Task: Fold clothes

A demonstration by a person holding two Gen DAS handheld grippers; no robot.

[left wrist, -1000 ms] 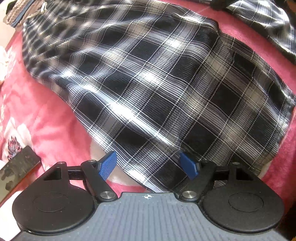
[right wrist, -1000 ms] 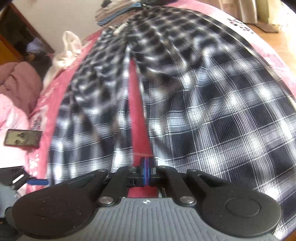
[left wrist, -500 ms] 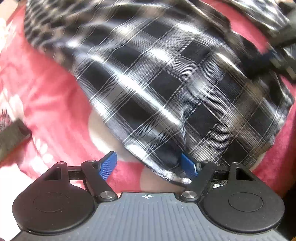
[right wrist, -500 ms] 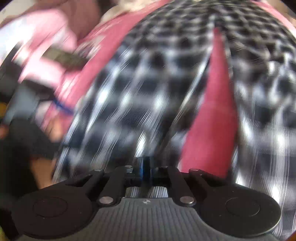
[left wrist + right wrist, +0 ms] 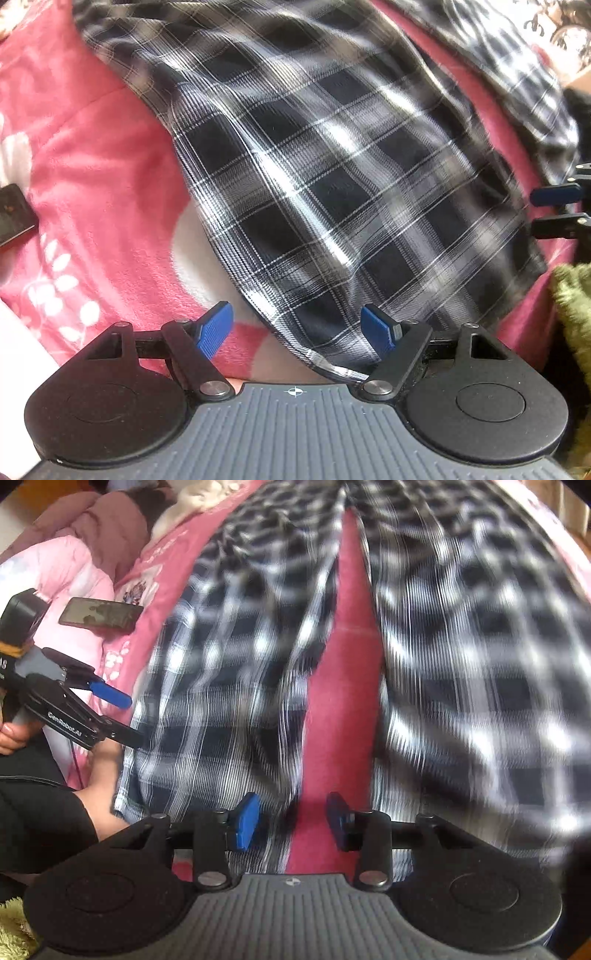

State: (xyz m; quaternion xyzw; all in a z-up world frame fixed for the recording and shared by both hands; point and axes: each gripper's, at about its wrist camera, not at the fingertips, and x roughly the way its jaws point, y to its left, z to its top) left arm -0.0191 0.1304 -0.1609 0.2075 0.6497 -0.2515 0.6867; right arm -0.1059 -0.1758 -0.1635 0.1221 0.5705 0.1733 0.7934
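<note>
Since the earlier frame our right gripper (image 5: 291,821) has just been opening, released over the plaid trousers (image 5: 461,672) on the pink blanket (image 5: 103,155); our left gripper (image 5: 297,328) gapes at a cuff. Phone (image 5: 99,614) nearby; plaid blurred.

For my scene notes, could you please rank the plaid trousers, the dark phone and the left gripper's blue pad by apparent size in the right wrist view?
1. Black-and-white plaid trousers
2. Dark flat phone
3. Blue pad on the left gripper's fingers; its nearness to the camera may inflate it.
</note>
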